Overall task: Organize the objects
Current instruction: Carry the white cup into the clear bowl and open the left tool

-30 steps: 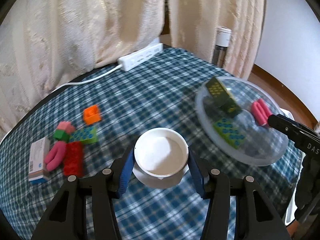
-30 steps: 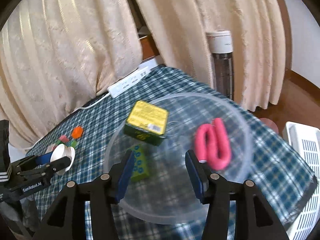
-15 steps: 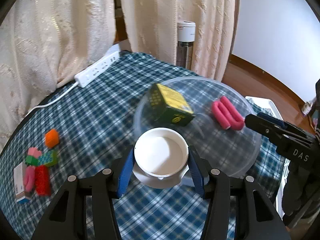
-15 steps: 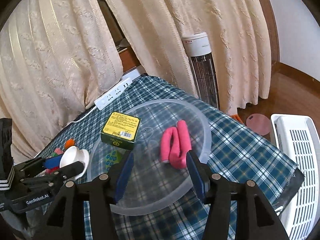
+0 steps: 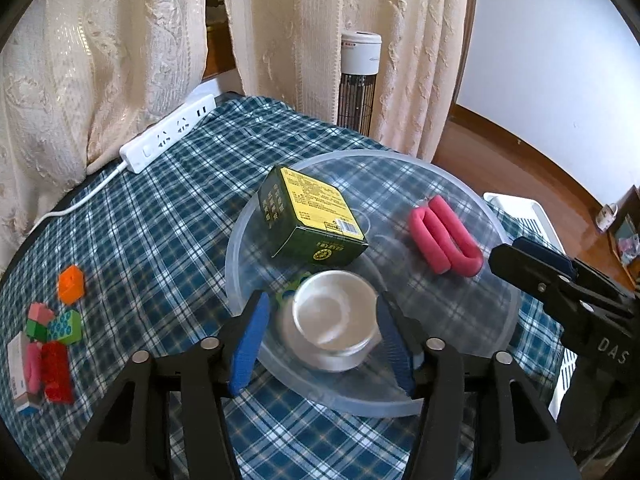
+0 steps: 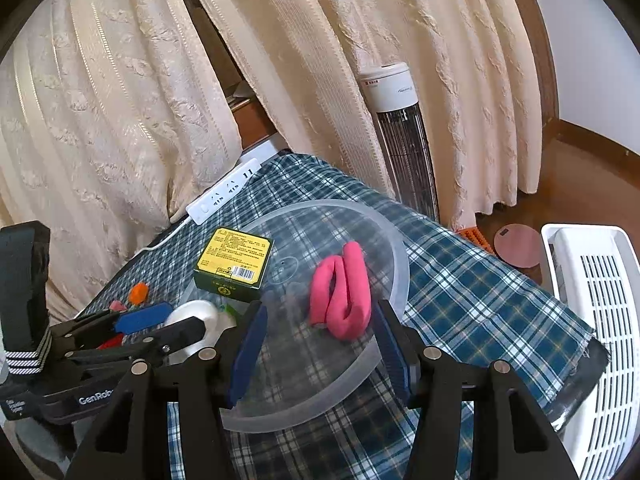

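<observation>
A clear plastic bowl sits on the checked tablecloth. It holds a green and yellow box, a pink looped piece and a green brick, mostly hidden. My left gripper hovers over the bowl's near side and its jaws are opening. The white cup is blurred between them, with a gap on each side. My right gripper stands open over the bowl, in front of the pink piece, with nothing in it. The right wrist view shows the left gripper and the cup.
Loose bricks, an orange brick and a small white box lie at the table's left. A white power strip lies at the back by the curtains. A tower fan and a white basket stand beyond the table.
My left gripper carried the white cup rightward from near the bricks to over the bowl. Its jaws have widened, and the cup now sits lower and blurred. The right gripper shifted slightly.
</observation>
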A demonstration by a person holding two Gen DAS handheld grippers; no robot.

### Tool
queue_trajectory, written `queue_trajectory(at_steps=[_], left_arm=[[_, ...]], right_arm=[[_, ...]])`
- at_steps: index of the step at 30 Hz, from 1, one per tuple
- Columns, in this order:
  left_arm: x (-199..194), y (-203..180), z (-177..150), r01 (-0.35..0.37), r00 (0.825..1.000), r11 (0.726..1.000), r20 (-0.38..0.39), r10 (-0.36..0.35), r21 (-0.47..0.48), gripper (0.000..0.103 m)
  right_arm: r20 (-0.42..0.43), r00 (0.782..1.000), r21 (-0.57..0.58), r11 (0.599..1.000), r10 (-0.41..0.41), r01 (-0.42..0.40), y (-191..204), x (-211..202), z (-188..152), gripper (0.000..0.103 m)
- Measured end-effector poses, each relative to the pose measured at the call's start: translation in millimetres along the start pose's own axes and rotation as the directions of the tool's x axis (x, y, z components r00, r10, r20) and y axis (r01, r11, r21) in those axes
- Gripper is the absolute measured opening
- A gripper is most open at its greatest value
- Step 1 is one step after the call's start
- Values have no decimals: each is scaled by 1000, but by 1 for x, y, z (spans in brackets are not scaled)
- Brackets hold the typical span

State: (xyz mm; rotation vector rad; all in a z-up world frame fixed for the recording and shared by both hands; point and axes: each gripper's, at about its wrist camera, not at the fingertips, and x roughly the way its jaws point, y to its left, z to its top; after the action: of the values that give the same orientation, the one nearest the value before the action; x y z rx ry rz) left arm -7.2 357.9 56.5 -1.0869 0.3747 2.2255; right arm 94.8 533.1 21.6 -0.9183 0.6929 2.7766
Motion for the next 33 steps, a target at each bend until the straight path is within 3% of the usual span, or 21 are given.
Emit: queue_trajectory(at_steps=[11, 22, 33], left_arm=[[-4, 6, -6, -16, 1000, 1000, -3, 16, -20, 60], [-18, 20, -15, -62, 998, 997, 13, 62, -43, 77], [-33, 48, -30, -116, 993, 989, 24, 119, -95, 77]], right_arm=[[0, 1000, -9, 1000, 5, -5, 6, 0, 1, 58], [-2, 1000, -31, 999, 16, -17, 20, -2, -1, 61], [-10, 999, -71, 997, 38, -39, 49, -3, -6, 63]])
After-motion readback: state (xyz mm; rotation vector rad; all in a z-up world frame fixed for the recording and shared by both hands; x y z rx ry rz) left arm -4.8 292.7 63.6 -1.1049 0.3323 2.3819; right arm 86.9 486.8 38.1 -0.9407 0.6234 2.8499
